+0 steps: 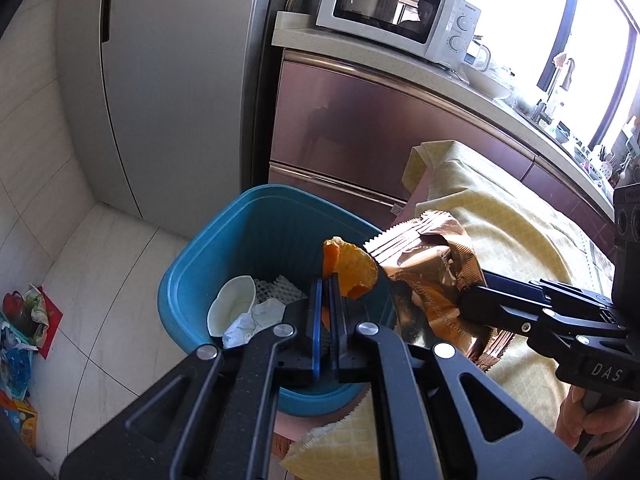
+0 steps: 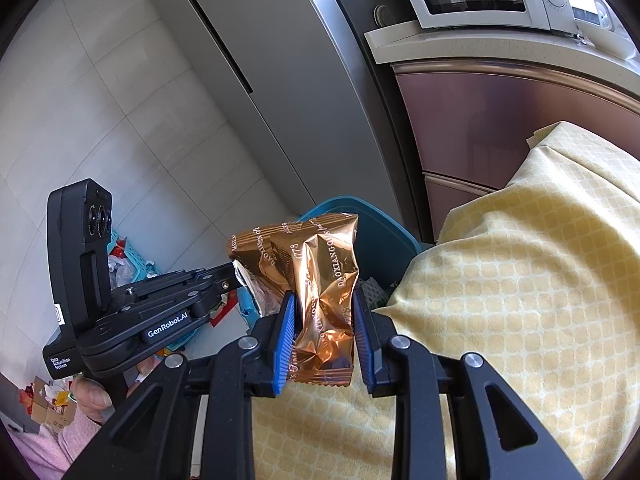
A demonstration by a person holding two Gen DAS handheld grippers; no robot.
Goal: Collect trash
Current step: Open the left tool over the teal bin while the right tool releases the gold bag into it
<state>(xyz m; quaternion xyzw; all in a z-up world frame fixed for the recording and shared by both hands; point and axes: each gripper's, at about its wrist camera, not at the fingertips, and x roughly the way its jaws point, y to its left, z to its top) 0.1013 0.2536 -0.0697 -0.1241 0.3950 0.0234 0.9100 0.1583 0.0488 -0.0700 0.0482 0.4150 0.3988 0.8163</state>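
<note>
Trash, item one: orange peel [image 1: 352, 270], curled, orange outside and pale yellow inside, clamped between the near-closed blue-edged fingers [image 1: 317, 320] of the left gripper [image 1: 326, 300]. It stands up out of the fingertips, directly above the open blue bin [image 1: 188, 280].

Trash, item two: copper-gold foil wrapper [image 2: 326, 300], crumpled, with serrated end seams. The right gripper [image 2: 324, 320] is closed on its lower half, a ribbed blue pad [image 2: 285, 340] pressing each side. Its long axis runs along the fingers, upper seam pointing away toward the bin rim, lower seam hanging over the yellow cloth [image 2: 520, 300]. In the left wrist view the wrapper sits just right of the peel, near it; contact cannot be told.

Pose: left gripper reaches over the bin from the near side; right gripper comes in from the right across the cloth-covered surface, fingers aimed at the bin. A hand in a pink sleeve grips the left handle.

Writing: wrapper, "DAOXIANGCUN" and "1773"; left gripper body, "GenRobot.AI" and "Data Acquisition System"; right gripper body, "DAS"; microwave [image 1: 396, 12], "Galanz".

Bin contents: white paper cup [image 1: 232, 304], crumpled tissue [image 1: 256, 320], white foam netting [image 1: 276, 286].
</note>
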